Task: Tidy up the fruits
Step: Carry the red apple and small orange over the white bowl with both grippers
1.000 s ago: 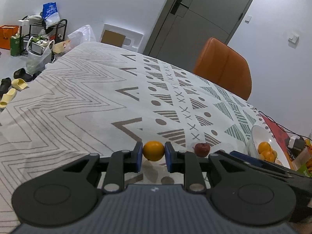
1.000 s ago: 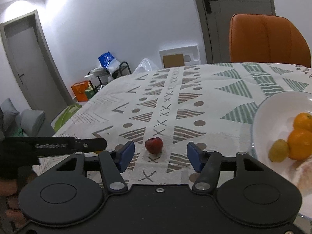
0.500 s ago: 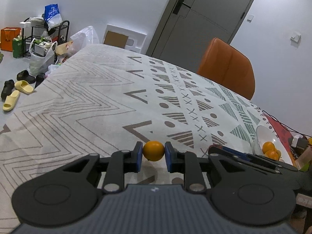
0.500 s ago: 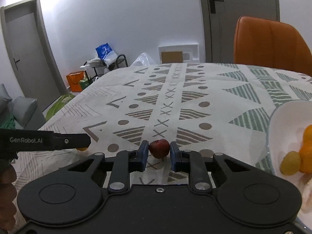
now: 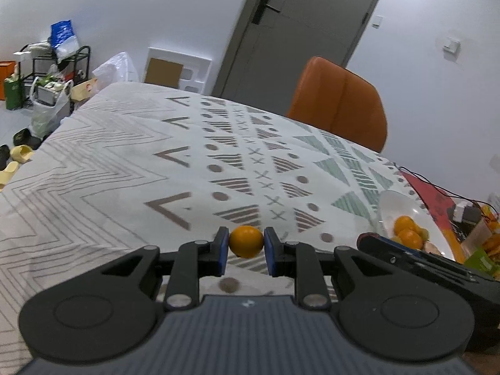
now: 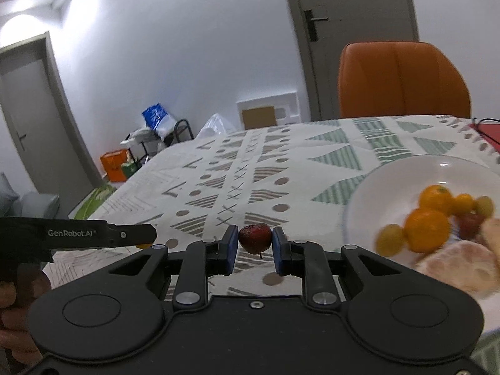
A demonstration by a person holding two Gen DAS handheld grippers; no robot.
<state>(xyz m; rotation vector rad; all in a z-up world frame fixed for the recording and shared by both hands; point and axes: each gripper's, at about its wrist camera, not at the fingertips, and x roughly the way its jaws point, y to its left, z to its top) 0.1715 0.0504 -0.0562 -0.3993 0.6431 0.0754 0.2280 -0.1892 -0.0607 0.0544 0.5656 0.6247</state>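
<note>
My left gripper is shut on a small orange, held above the patterned tablecloth. My right gripper is shut on a small dark red fruit, lifted off the cloth with its stem hanging down. To the right stands a white bowl with oranges, small yellow-green fruits and peeled pale segments. The same bowl shows at the right of the left wrist view, behind the right gripper's body. The left gripper's body crosses the left edge of the right wrist view.
An orange chair stands at the table's far side. Red mat, cables and packets lie beyond the bowl. A rack with bags and slippers are on the floor to the left. A hand holds the left gripper.
The right gripper closed on the red fruit and lifted it, swinging toward the bowl. The left gripper, still holding the orange, has risen and turned toward the bowl too.
</note>
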